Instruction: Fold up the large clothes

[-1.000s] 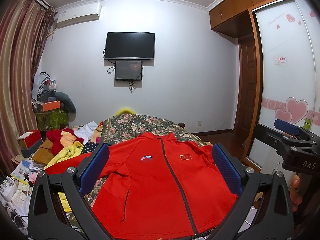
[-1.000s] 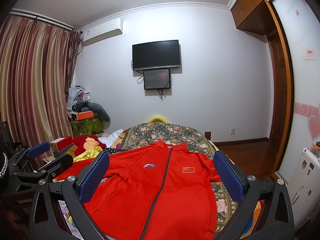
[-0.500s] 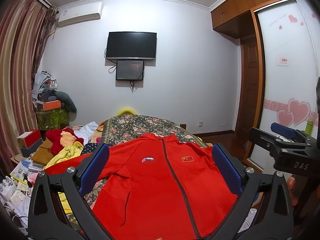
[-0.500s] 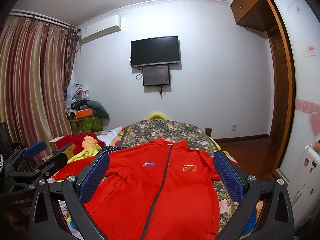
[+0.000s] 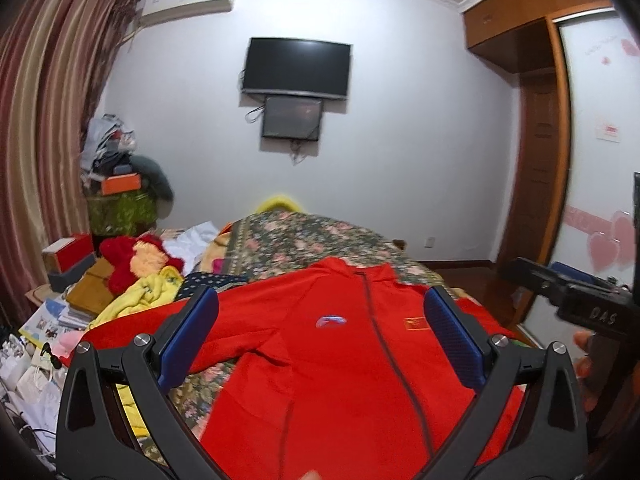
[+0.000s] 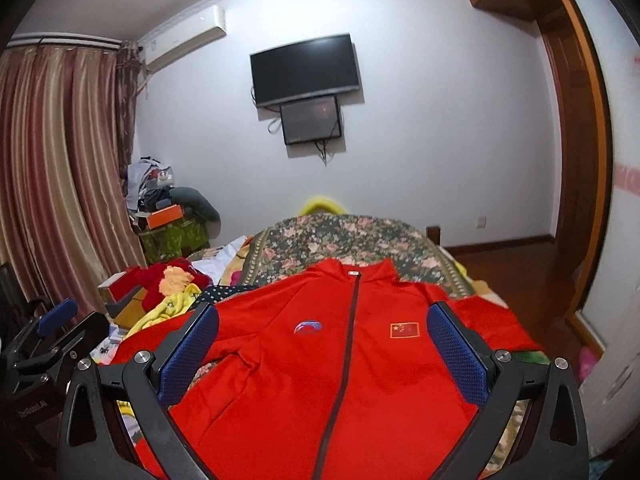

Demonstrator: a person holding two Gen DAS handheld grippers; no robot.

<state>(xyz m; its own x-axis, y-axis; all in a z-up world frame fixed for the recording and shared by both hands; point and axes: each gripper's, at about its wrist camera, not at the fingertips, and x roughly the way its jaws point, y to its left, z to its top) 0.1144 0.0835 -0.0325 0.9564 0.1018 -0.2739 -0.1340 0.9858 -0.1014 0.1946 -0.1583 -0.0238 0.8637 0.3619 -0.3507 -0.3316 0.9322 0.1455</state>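
2 hand-held grippers [image 5: 320, 344] [image 6: 322, 346] gaping wide, nearer red jacket [image 6: 340, 360] than before.

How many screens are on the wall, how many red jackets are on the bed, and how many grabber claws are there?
Screens on the wall: 2, the big TV and the small screen under it.
Red jackets on the bed: 1, the red jacket.
Grabber claws: 2, the left gripper and the right gripper, both open.
Total: 5
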